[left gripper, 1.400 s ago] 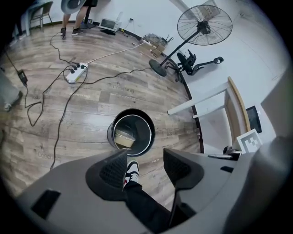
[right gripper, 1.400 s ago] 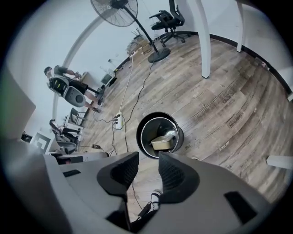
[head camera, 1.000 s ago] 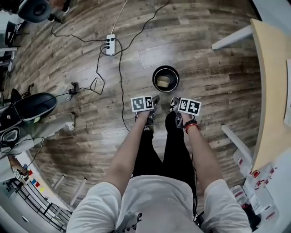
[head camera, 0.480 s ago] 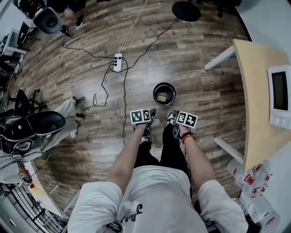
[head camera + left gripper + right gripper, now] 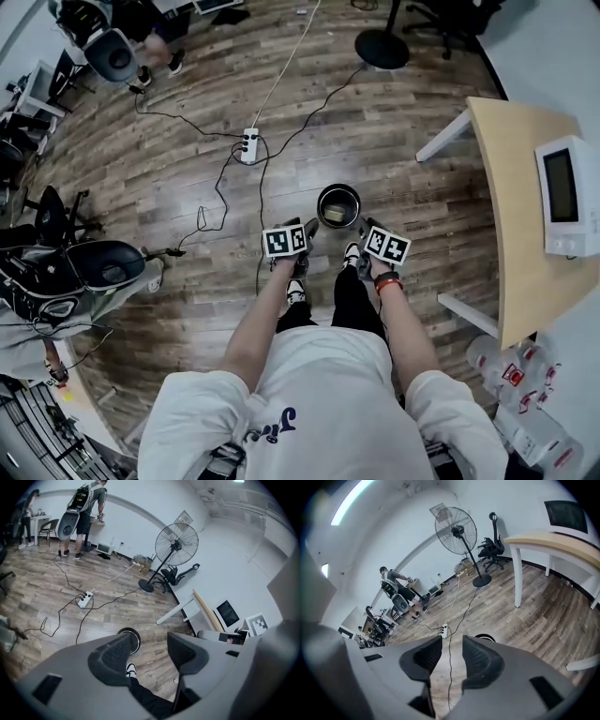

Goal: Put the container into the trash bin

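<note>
A black round trash bin (image 5: 338, 205) stands on the wooden floor just ahead of my feet. A tan container (image 5: 335, 216) lies inside it. My left gripper (image 5: 307, 229) hovers at the bin's near left rim, and my right gripper (image 5: 365, 231) is at its near right rim. In the left gripper view the gripper (image 5: 149, 642) is open and empty, and the bin (image 5: 132, 636) peeks out behind one jaw. In the right gripper view the gripper (image 5: 451, 644) is open with a narrower gap and holds nothing, with the bin's rim (image 5: 485, 637) just past it.
A power strip (image 5: 248, 144) and its cables run across the floor left of the bin. A fan base (image 5: 382, 47) stands at the back. A wooden desk (image 5: 511, 216) with a white appliance (image 5: 565, 195) is at the right, and an office chair (image 5: 98, 267) is at the left.
The head view has pulled back and shows more of the room, including the appliance on the desk. Both grippers stay empty beside the bin, and the container remains inside it.
</note>
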Demonstrator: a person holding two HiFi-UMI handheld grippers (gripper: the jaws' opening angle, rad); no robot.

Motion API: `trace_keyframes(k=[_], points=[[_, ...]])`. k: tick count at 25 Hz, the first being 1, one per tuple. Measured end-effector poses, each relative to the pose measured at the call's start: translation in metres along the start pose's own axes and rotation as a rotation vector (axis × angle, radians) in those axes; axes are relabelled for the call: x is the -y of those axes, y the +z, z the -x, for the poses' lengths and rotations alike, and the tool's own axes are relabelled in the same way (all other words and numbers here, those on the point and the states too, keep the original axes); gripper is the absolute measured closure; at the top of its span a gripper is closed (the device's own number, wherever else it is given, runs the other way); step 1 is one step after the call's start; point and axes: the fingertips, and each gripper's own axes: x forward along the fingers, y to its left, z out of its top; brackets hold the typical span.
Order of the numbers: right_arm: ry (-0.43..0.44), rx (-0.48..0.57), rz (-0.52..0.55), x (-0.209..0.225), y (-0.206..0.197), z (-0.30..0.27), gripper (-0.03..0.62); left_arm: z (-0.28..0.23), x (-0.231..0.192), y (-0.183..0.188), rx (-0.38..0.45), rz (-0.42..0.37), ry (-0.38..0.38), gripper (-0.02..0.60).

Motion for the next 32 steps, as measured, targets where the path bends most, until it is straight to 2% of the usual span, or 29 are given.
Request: trace_keyframes(k=[4,10,21,32], points=[[0.011,0.066,0.072,-0.021,0.02,0.019,0.447,0.025,0.012,0.022,0.078,-0.052,-0.01,0.33],[0.051,0.132,0.129,-0.051,0.047,0.033,0.447,0.049,0.019,0.056,0.166,-0.06,-0.038,0.33],[0.082,0.26,0.227,-0.097,0.104,0.076,0.447,0.11,0.057,0.106,0.319,-0.228,-0.03,0.33],[0.137,0.403,0.304,-0.146,0.15,0.133,0.45,0.171,0.098,0.149,0.475,-0.334,-0.035,0.33]])
